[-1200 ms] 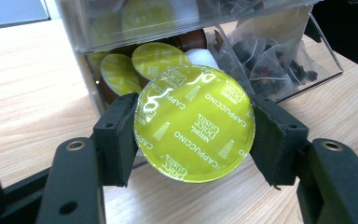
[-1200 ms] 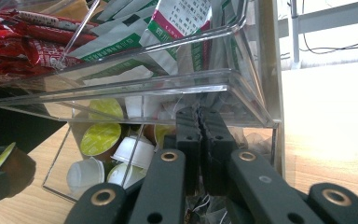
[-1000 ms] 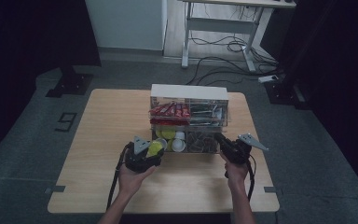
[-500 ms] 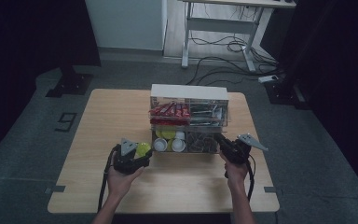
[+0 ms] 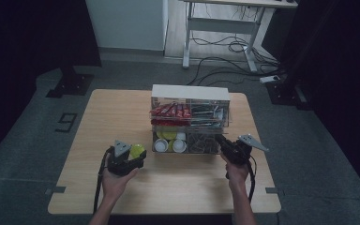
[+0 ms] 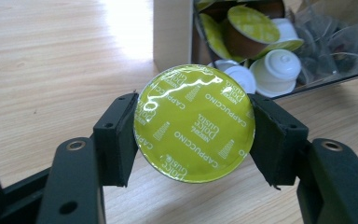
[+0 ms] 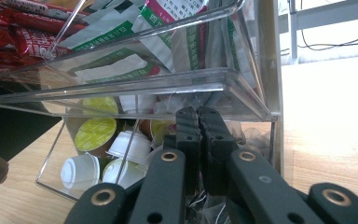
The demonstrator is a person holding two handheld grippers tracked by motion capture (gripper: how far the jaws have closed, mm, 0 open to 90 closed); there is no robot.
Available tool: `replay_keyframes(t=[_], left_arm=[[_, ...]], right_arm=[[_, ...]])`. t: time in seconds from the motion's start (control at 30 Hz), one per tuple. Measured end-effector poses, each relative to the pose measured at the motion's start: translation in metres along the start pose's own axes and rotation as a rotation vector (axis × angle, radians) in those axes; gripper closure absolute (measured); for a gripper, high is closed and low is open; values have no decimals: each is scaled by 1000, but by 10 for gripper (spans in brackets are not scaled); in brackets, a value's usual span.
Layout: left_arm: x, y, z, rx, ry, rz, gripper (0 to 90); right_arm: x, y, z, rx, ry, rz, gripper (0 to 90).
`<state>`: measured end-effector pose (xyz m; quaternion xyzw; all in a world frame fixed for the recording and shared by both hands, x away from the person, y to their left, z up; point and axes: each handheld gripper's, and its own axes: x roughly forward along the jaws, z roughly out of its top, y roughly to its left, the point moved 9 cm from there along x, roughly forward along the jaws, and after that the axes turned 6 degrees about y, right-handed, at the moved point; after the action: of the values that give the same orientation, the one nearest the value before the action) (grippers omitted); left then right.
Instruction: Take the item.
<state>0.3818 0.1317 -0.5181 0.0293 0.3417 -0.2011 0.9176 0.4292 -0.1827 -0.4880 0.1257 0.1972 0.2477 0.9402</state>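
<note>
Holding a green-lidded coffee capsule [image 6: 195, 123] in the left gripper [image 6: 193, 135], jaws clamped on opposite sides of its rim, foil lid facing the camera. In the high view the capsule [image 5: 137, 151] sits above the near-left part of the table [image 5: 112, 117], just left of the clear organiser [image 5: 190, 119] and apart from it.

Handling, as judged: light, small, rigid plastic cup under a thin foil lid. Foil looks glossy and would likely dent or puncture if pinched on its face; the rim or side wall is the place to grip, as now. Smooth sides could slip under a loose hold.

Right gripper [image 7: 199, 121]: jaws pressed together, nothing visible between them, tips at the near front of the organiser's lower compartment on its right side.

Surroundings: lower compartment holds more capsules, green-lidded [image 7: 95, 132] and white [image 7: 79, 170]. Upper tier has red sachets [image 5: 169, 111] at left and green-printed packets [image 7: 177, 32] at right. The overhanging clear upper tray and the compartment's front wall crowd any reach into the lower bin. Table otherwise bare near the left hand [image 5: 115, 183].
</note>
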Motion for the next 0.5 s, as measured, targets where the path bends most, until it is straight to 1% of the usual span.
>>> replay_keyframes(t=[0.33, 0.37, 0.4, 0.5], left_arm=[[6, 21, -13, -38, 28, 31, 382], [6, 21, -13, -38, 28, 31, 382], [8, 25, -16, -42, 35, 37, 382], [10, 29, -19, -48, 46, 44, 382]], right_arm=[[1, 0, -1, -2, 3, -2, 865], [1, 0, -1, -2, 3, -2, 865], [1, 0, -1, -1, 2, -2, 865], [1, 0, -1, -3, 5, -2, 865]])
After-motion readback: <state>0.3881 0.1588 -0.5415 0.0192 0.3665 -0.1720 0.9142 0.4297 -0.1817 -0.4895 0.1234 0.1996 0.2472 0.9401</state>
